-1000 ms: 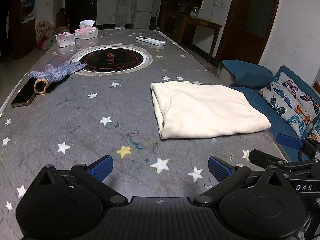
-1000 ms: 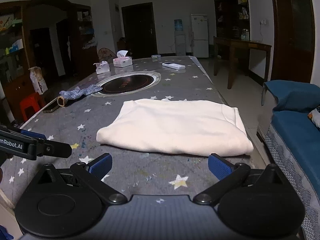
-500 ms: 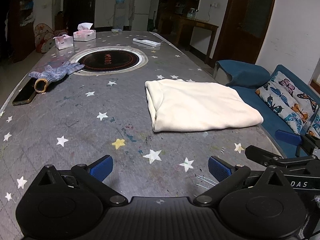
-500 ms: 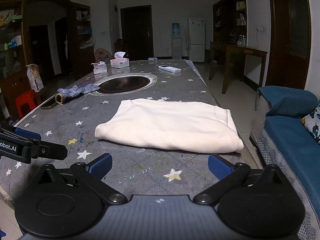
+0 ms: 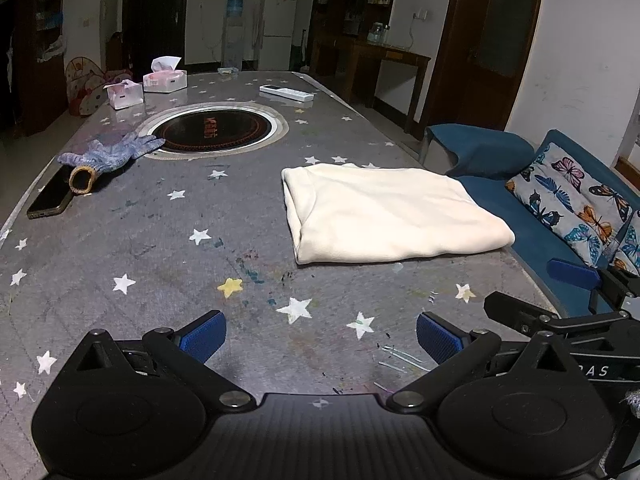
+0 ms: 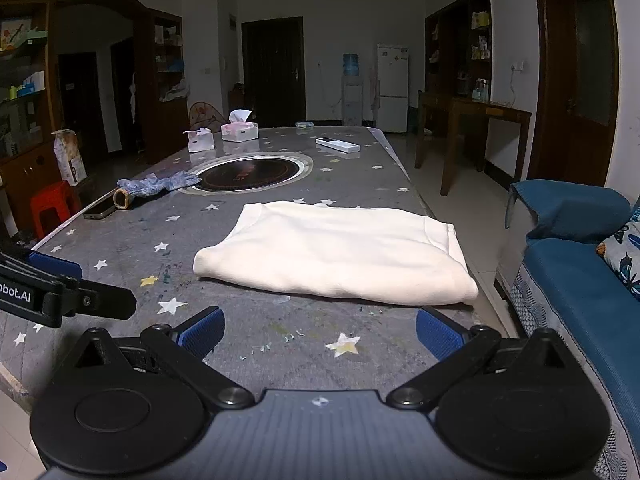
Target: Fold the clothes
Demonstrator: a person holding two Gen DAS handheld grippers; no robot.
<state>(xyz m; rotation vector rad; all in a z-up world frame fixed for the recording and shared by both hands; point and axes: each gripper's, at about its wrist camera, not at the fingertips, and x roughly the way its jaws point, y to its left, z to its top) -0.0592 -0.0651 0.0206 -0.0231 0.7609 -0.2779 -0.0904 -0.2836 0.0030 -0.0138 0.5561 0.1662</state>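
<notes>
We hold our left claw (image 5: 320, 338) low over the near edge of the grey star-printed tabletop (image 5: 160, 248), its blue-padded fingers (image 5: 202, 336) spread wide with nothing between them. Our right claw (image 6: 320, 336) hangs beside it at the near right corner, likewise spread wide and pinching nothing. The cream folded garment (image 5: 390, 216) lies flat on the right half of the tabletop, a neat rectangle with its folded edge toward the left and its right side reaching close to the tabletop's right edge; it sits ahead of both claws and apart from them, touched by neither. In the right wrist view the same garment (image 6: 336, 252) lies straight in front of the right claw, and the left claw's black arm shows at the left margin. Farther away, a round black inset plate with a metal rim (image 5: 216, 132) sits in the middle of the tabletop. A blue-grey knitted work glove (image 5: 108, 156) lies just left of that plate, and a dark smartphone (image 5: 50, 200) rests near the left edge beside the glove's cuff. At the far end stand two pink-and-white tissue boxes (image 5: 165, 80) and a white remote control (image 5: 286, 92). To the right of the tabletop is a blue sofa (image 5: 528, 232) with a butterfly-patterned cushion (image 5: 576, 204).
</notes>
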